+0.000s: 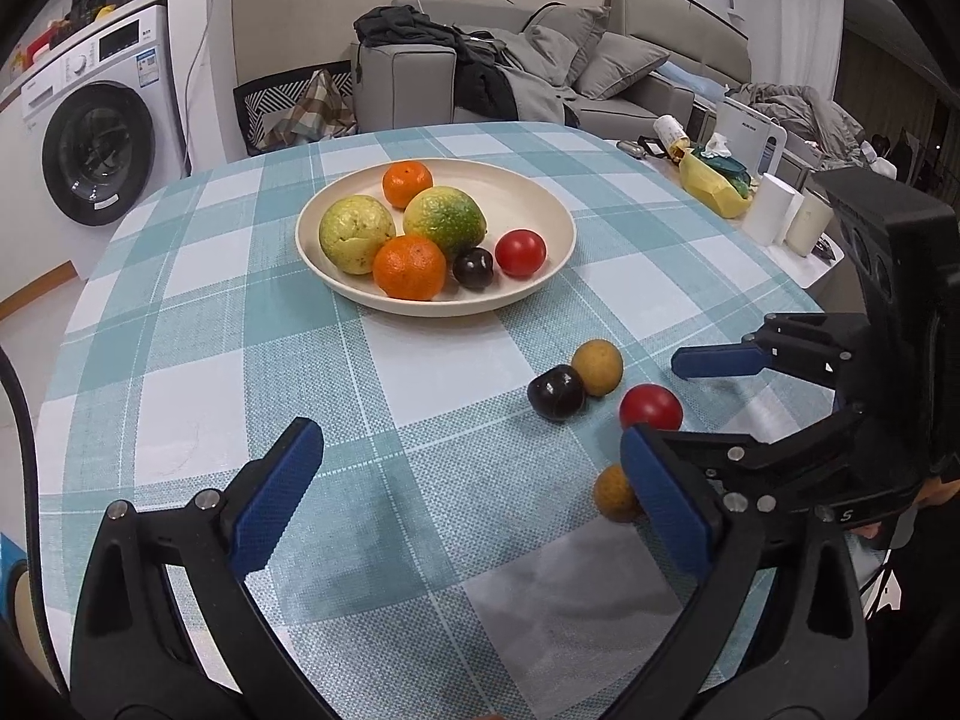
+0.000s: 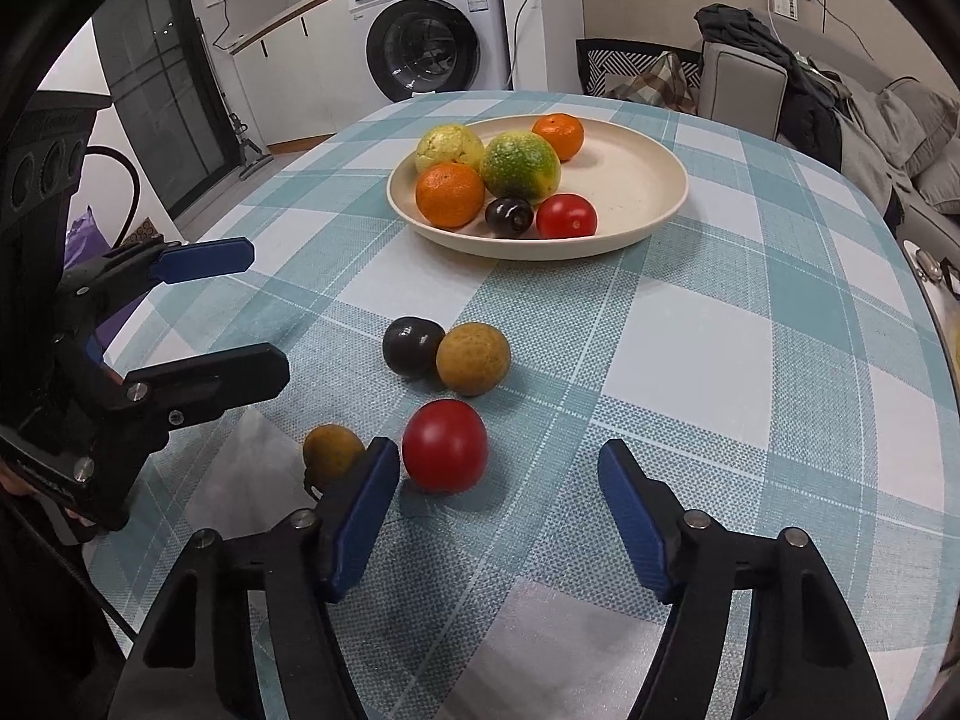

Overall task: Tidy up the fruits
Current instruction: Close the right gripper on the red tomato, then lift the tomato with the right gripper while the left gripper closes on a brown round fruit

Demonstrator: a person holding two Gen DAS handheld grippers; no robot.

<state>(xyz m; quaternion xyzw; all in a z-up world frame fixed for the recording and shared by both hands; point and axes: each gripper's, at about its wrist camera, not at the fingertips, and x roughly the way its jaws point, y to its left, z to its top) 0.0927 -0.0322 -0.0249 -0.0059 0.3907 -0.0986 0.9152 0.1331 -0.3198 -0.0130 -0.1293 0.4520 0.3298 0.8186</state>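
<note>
A cream plate (image 1: 540, 204) (image 2: 642, 180) on the checked table holds two oranges, two green-yellow fruits, a dark plum and a red tomato. Loose on the cloth lie a dark plum (image 1: 556, 392) (image 2: 413, 345), a brown round fruit (image 1: 597, 367) (image 2: 473, 357), a red tomato (image 1: 651, 408) (image 2: 444, 445) and a second brown fruit (image 1: 613, 493) (image 2: 332, 451). My left gripper (image 1: 474, 492) (image 2: 249, 315) is open and empty. My right gripper (image 2: 498, 492) (image 1: 654, 399) is open, just short of the loose tomato, which lies towards its left finger.
A side counter at the table's right edge carries white cups (image 1: 786, 216), a yellow bag (image 1: 714, 180) and a tipped bottle. A washing machine (image 2: 432, 42), a chair and a sofa (image 1: 630, 60) with clothes stand beyond the table.
</note>
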